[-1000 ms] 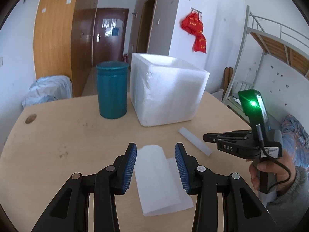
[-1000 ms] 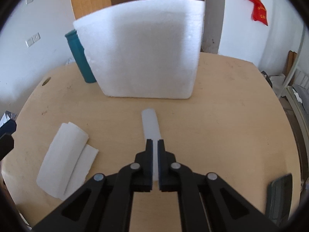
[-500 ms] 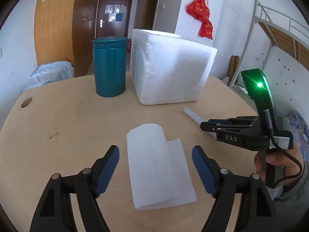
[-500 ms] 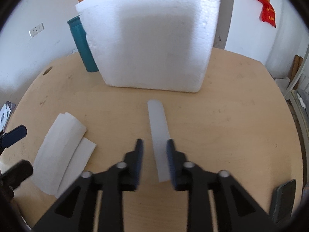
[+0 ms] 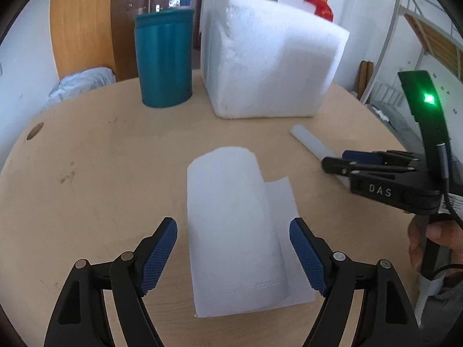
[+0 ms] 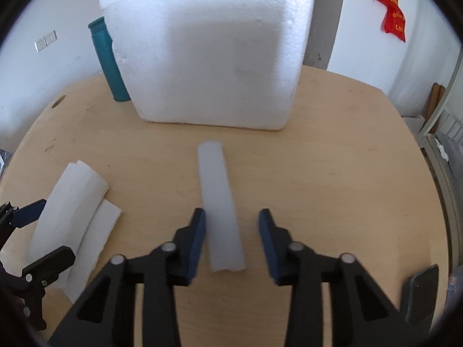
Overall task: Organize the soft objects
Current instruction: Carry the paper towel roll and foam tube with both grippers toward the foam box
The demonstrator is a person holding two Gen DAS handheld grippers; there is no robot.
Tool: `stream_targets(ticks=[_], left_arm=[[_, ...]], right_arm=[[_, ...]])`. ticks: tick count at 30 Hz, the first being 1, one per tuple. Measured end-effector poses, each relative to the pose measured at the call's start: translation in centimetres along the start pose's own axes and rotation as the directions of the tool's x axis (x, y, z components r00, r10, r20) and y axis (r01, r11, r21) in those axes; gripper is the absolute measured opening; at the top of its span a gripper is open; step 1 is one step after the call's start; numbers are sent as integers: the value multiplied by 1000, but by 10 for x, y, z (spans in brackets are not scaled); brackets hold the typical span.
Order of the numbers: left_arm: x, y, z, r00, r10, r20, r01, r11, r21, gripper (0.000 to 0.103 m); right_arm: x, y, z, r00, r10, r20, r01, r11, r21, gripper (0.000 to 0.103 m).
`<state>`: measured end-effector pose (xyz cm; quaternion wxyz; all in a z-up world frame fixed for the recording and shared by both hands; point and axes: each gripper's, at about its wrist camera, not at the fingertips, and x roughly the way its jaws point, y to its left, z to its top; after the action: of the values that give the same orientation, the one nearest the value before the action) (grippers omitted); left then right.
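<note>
A loosely rolled white foam sheet (image 5: 231, 225) lies on the round wooden table (image 5: 101, 159); it also shows in the right wrist view (image 6: 69, 214). My left gripper (image 5: 233, 248) is open, its blue-padded fingers on either side of the sheet's near half. A narrow white foam strip (image 6: 220, 208) lies on the table in front of a large white styrofoam box (image 6: 208, 49). My right gripper (image 6: 233, 234) is open around the strip's near end. In the left wrist view the right gripper (image 5: 335, 163) is seen from the side, over the strip (image 5: 309, 144).
A teal cylindrical container (image 5: 163, 57) stands left of the styrofoam box (image 5: 269, 63) at the back of the table. A dark flat object (image 6: 419, 292) lies at the table's right edge. A bunk bed frame (image 5: 416, 29) stands beyond the table on the right.
Both grippers have opened: the left from narrow around the sheet to wide, the right from shut to open around the strip. Both cameras have moved closer to the box.
</note>
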<state>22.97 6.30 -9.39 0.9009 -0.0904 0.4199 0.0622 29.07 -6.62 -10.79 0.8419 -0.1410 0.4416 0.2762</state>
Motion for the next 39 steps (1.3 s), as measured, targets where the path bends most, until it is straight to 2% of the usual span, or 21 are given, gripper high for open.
stream_targets(ticks=[1,2,4,6,14,20,28,39], left_arm=[[2,0,-1,1000,1,-6,-1,1000,-1,75],[3,0,-1,1000,2,-9,-2,1000,-2,71],[5,0,-2,1000,-4,-18,4,1000,-4,52],[9,2,-3,999,-11,-37,11,1000,-10,38],[3,5,-6,998,-55,-6,55,998,-28,36],[-20,0,-4,997,-52,57,52,999,1,36],[-50,-4,2,991,-67,119,67,998,6,36],[-116,-22,26,958,-85,275,74,996,52,36]], right_arm=[[0,2,1,1000,5,0,-5,1000,0,26],[-1,4,0,1000,4,-1,-4,1000,-6,24],[-3,4,-2,1000,-2,3,2,1000,-20,24],[-6,0,-4,1000,11,11,-11,1000,-1,22],[-20,-17,-7,995,79,53,-83,993,85,19],[-45,-41,-12,989,113,96,-124,986,112,19],[-85,-44,-18,972,148,183,-174,975,136,19],[-151,-26,-12,927,144,347,-192,975,109,19]])
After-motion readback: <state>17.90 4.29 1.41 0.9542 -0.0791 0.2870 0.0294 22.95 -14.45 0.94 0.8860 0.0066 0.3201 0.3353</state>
